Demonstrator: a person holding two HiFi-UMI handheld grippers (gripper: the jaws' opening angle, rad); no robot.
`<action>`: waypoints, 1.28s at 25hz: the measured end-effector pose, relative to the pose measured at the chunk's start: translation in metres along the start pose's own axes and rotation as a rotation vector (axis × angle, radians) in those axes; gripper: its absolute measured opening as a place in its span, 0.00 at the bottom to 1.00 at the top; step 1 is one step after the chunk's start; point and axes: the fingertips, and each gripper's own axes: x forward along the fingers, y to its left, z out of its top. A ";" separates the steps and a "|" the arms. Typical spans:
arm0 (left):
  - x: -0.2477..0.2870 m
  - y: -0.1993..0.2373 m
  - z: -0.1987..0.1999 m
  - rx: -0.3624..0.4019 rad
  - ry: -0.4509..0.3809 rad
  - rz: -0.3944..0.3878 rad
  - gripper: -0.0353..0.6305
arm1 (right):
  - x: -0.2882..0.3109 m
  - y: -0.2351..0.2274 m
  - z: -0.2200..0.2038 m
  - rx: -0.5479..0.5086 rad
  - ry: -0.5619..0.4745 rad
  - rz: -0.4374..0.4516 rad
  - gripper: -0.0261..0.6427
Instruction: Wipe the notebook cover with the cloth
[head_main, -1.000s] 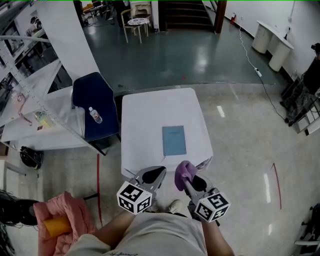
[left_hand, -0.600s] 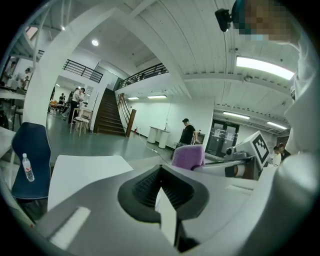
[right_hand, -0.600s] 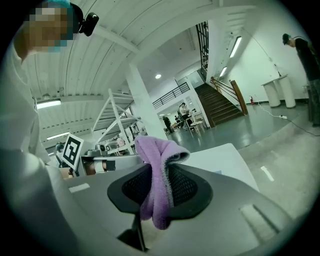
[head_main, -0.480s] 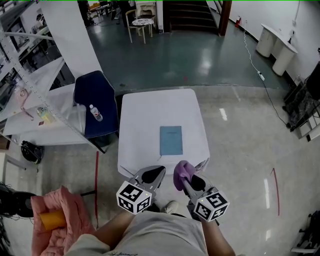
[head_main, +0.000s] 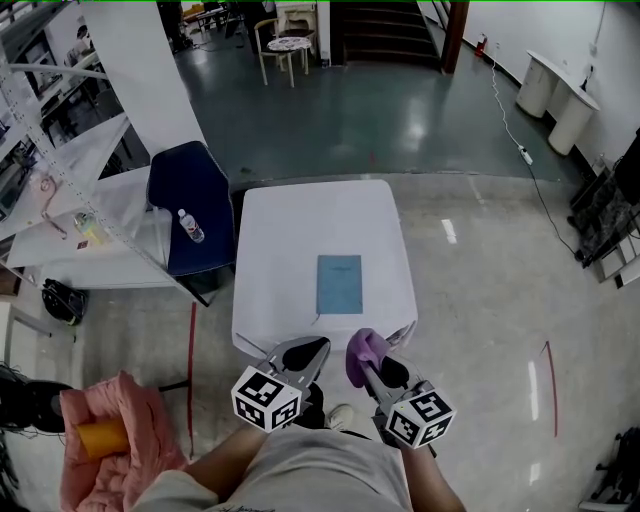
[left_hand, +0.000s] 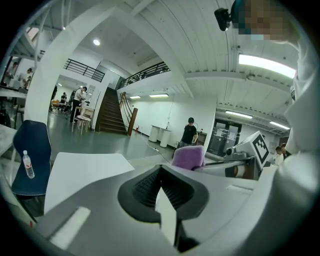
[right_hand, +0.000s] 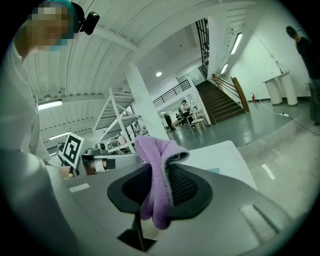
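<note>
Thin light-blue notebook (head_main: 339, 284), closed, cover up. Lies flat on the white desk (head_main: 290, 230), right of centre and toward the near edge, long sides running near to far, square with the desk's edges. Purple terry cloth (right_hand: 156, 180), bunched and folded over on itself. Pinched between the dark ribbed fingers (right_hand: 190, 187) of the right gripper (head_main: 368, 356), one rounded fold standing above them, a loose end hanging below. Held just off the desk's near edge, apart from the notebook.

Water bottle (head_main: 190, 228) on blue chair (head_main: 185, 190), just left of white counter (head_main: 290, 240). Staircase (head_main: 385, 25) far beyond.
</note>
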 end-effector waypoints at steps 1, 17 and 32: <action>0.003 0.002 -0.001 -0.003 0.002 -0.004 0.05 | 0.002 -0.003 -0.001 0.004 0.003 -0.004 0.20; 0.091 0.089 0.049 0.002 0.010 -0.084 0.05 | 0.092 -0.064 0.057 0.008 -0.017 -0.067 0.20; 0.132 0.180 0.086 0.022 0.035 -0.131 0.05 | 0.190 -0.093 0.098 -0.004 -0.031 -0.139 0.21</action>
